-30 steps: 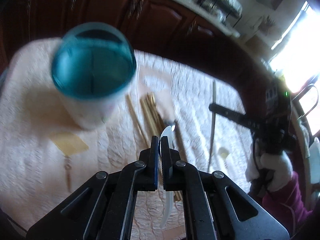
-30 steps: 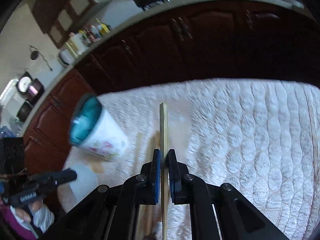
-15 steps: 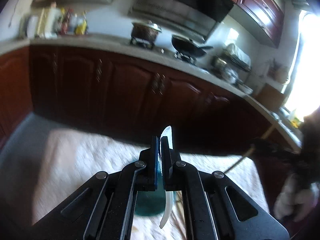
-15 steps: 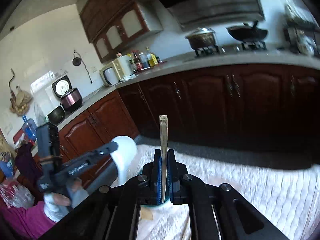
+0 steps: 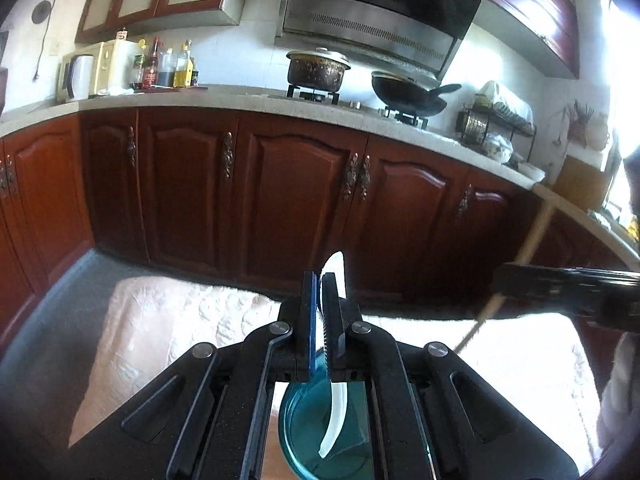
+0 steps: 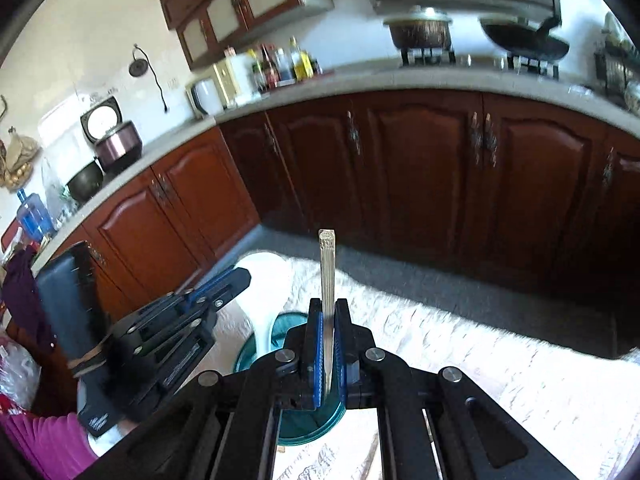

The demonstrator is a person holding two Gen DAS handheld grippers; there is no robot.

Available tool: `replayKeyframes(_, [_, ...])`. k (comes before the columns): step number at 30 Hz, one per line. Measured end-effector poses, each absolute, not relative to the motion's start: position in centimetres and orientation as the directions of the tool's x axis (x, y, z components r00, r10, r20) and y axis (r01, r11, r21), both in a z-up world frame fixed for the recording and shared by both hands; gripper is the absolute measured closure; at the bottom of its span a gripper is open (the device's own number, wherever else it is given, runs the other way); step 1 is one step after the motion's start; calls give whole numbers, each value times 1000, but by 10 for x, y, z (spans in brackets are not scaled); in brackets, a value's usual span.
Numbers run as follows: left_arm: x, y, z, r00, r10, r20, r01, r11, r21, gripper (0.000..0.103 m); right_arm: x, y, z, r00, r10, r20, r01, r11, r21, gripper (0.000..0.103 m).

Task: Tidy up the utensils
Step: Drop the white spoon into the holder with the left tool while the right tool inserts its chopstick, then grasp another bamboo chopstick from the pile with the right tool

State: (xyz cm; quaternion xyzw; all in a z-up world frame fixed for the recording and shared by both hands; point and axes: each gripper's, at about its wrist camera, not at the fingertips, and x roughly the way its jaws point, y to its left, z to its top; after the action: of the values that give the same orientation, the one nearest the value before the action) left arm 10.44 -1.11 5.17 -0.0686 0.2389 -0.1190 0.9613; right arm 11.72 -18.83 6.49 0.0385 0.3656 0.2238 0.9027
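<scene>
A white plastic spoon (image 5: 335, 364) is clamped between the closed fingers of the left gripper (image 5: 319, 312), its handle curving down into the open mouth of a teal-rimmed cup (image 5: 325, 432) directly beneath. In the right wrist view the spoon's bowl (image 6: 266, 280) is seen raised above the cup (image 6: 290, 380), and the left gripper (image 6: 224, 280) is seen from the side. A wooden chopstick (image 6: 327, 300) is pinched upright between the blue pads of the right gripper (image 6: 327, 344), with its lower part reaching down over the cup's rim. From the left wrist view the chopstick (image 5: 516, 264) is seen slanted, held by the right gripper (image 5: 560, 286). The cup is set on a pale quilted cloth (image 6: 460, 344). Dark wooden cabinets (image 5: 300, 196) are seen behind.
</scene>
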Motion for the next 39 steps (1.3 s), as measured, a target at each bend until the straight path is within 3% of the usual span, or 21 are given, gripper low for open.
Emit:
replayKeyframes(8, [91,-4,31,832,-243,-499,163,966,-199,101,138,-187,30,577,439,-689,-339,896,287,97])
replayKeyframes(10, [89,-3,28,826,-240,-510,154,966,-205,101,137,-192,30,581,431,-690,-325,900,288,87])
replayKeyframes(11, [88,-2,27,823,-240,-515,151,966,-209,101,134,-196,31,584,429,-689,-318,902,291,70])
replayKeyframes(12, [86,-2,26,818,-244,-521,150,965,-216,101,131,-199,32,589,429,-685,-313,902,296,64])
replayKeyframes(14, [82,-1,25,811,-254,-528,152,961,-229,101,121,-209,35,595,431,-679,-309,902,302,64])
replayKeyframes(17, [77,1,24,801,-268,-536,157,957,-244,93,104,-226,34,605,404,-686,-274,915,297,64])
replayKeyframes(20, [67,5,29,796,-290,-532,168,949,-265,75,84,-247,18,588,411,-697,-224,910,348,64])
replayKeyframes(23, [55,10,34,795,-304,-524,173,943,-285,64,68,-248,-14,528,383,-758,-196,923,330,71])
replayKeyframes(31, [27,13,34,767,-310,-563,176,944,-280,64,46,-232,-94,396,348,-850,-139,937,320,79])
replayKeyframes(33, [21,12,30,754,-313,-578,179,944,-278,64,48,-229,-107,366,336,-868,-125,942,312,87])
replayKeyframes(36, [13,9,26,744,-313,-591,185,946,-267,64,44,-229,-112,361,340,-868,-116,940,321,98])
replayKeyframes(39, [8,7,20,728,-317,-608,193,946,-262,64,28,-233,-110,330,469,-819,-95,880,465,98])
